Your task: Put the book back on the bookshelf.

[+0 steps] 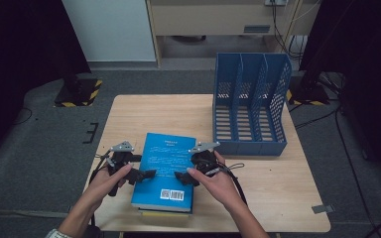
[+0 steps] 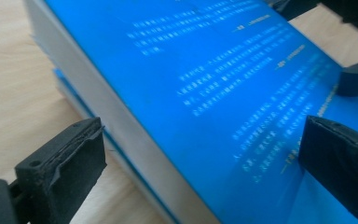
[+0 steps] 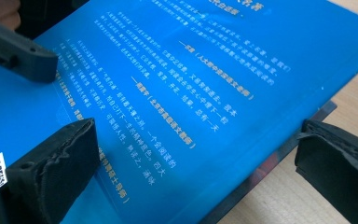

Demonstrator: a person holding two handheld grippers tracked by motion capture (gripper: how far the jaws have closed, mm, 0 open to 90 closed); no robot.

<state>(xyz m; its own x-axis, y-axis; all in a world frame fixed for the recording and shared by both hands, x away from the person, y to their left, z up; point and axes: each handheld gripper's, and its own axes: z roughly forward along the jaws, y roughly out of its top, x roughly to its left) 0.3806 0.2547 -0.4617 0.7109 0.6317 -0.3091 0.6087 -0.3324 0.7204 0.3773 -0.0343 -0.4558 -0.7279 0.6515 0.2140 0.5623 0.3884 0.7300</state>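
Both tongs (image 3: 196,158) wide, astride book (image 3: 205,84)

The right tool (image 3: 193,158) stands with jaws wide apart over the blue book's (image 3: 223,70) edge, above the wooden table (image 3: 349,102).

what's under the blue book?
The blue book lies on a second book, whose edges stick out at the near end and at both long sides. Below is the wooden table. The lower cover is hidden.
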